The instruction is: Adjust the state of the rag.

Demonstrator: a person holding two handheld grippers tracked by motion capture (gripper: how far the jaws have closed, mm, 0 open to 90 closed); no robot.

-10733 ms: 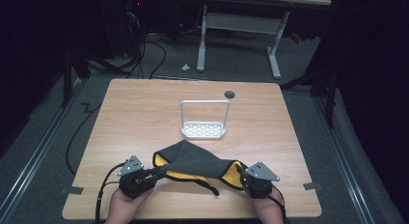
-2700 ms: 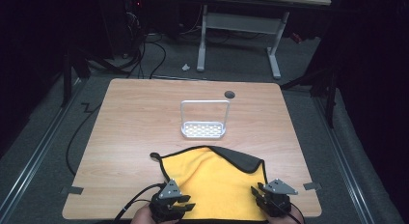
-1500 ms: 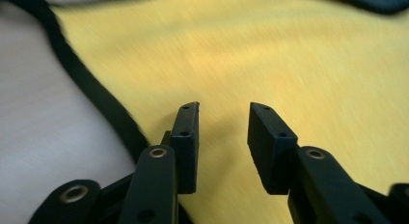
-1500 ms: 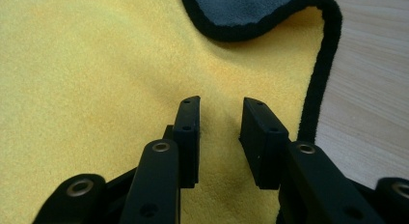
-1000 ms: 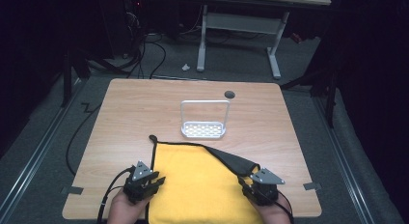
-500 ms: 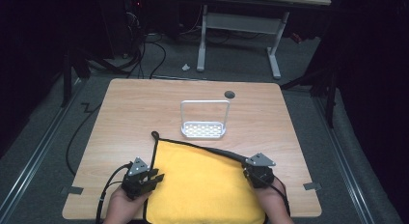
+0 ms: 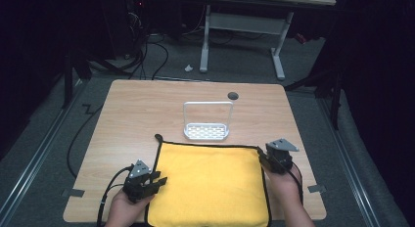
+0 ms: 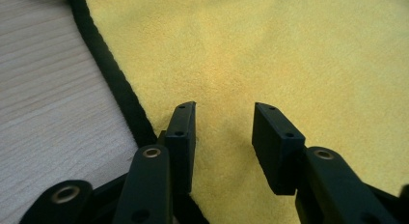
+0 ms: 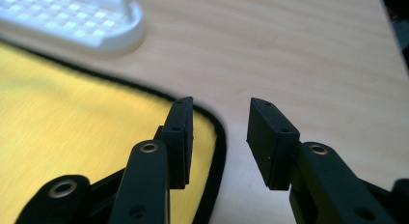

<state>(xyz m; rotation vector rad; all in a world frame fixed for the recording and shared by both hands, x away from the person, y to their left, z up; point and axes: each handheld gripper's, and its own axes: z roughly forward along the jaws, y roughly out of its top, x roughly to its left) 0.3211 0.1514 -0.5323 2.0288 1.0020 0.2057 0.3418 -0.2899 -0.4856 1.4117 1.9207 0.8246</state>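
Wood tabletop (image 7: 142,114): carrying the whole scene, its near half now lying under the spread cloth, its far half bare but for the small rack.
Yellow microfibre cloth (image 7: 210,183): lying flat, yellow side up, on the near middle of the table, black-bound edge squared off, near edge running off the bottom of the high view. Ten seconds back it was a dark bunched strip strung between the two tools; a second ago its far right corner was folded over, dark side up. That corner is now lying flat.
Meaning for the work: the spreading is looking finished, with no fold or raised corner left showing; a fold or a smoothing pass seems to be coming next.
White wire-handled rack (image 7: 206,131): standing just beyond the cloth's far edge, close to the hem, in the same place as before.
Right gripper (image 7: 265,160): having just opened its jaws, it is hanging released over the far right corner of the cloth, one jaw above the black hem (image 9: 218,132), the other above bare wood, nothing pinched.
Left gripper (image 7: 157,179): jaws having just opened further, it is hovering unclenched over the left edge, both jaws above yellow pile (image 8: 270,55), gripping nothing.
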